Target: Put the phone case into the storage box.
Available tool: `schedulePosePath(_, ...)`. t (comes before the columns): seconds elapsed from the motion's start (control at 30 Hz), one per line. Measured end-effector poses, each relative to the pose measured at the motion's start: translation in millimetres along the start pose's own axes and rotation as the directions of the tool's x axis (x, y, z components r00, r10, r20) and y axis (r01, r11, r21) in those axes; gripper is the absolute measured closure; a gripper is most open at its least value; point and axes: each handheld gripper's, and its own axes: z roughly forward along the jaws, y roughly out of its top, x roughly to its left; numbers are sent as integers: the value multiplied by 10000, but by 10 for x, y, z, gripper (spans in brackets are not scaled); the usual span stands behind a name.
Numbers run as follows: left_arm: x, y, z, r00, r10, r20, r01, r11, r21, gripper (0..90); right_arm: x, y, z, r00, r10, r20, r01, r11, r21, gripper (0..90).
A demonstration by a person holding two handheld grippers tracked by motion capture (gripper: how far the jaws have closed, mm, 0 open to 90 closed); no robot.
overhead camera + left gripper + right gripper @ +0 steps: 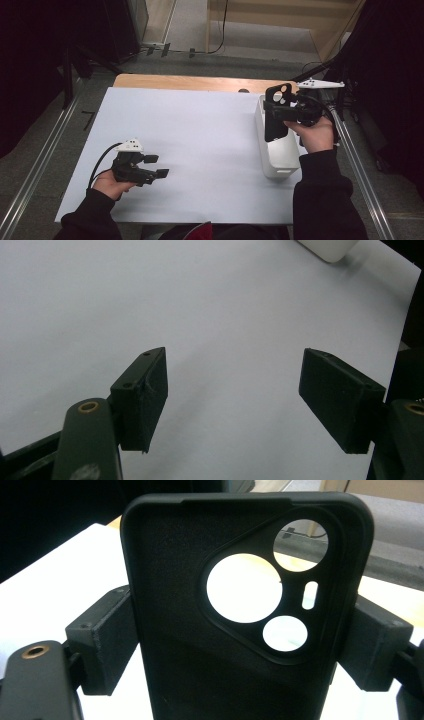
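Observation:
A black phone case [275, 114] with round camera cutouts is held upright above the right side of the white table. My right gripper [281, 114] is shut on it, one jaw against each long edge. In the right gripper view the case [200, 645] stands between the jaws with its hollow inside facing the camera. My left gripper [156, 166] rests low over the table's front left, held in a hand, jaws wide apart. Nothing lies between them in the left gripper view [233, 400], just bare white tabletop.
A long white box [277, 150] lies on the table's right side beneath the held case; its corner [327, 247] shows at the top of the left gripper view. The white table surface [200, 130] stretches between the hands. Metal rails run along both table sides.

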Motion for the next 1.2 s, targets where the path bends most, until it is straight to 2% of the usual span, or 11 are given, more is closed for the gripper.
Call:
schedulePosePath(0.47, 7, 4, -1, 10000, -41, 28, 42, 10000, -28, 279, -157, -39, 31, 9941, 779, 757, -756, 9966, -331, 128)
schedulePosePath(0.67, 14, 5, -6, 10000, -61, -33, 61, 10000, 23, 279, -203, -19, 62, 9916, 832, 991, -799, 9961, -363, 128)
schedulePosePath(0.87, 18, 1, -6, 10000, -65, -39, 65, 10000, -15, 279, -272, 35, 130, 9895, 1029, 1015, -988, 9941, -453, 128)
schedulePosePath(1.0, 19, -1, -8, 9999, -108, -49, 108, 9999, -44, 279, -286, 69, 186, 9897, 1255, 694, -1223, 9913, -484, 128)
schedulePosePath(1.2, 24, -3, -8, 9999, -101, -31, 101, 9999, -36, 279, -324, 172, 276, 9891, 1103, 974, -1065, 9934, -438, 128)
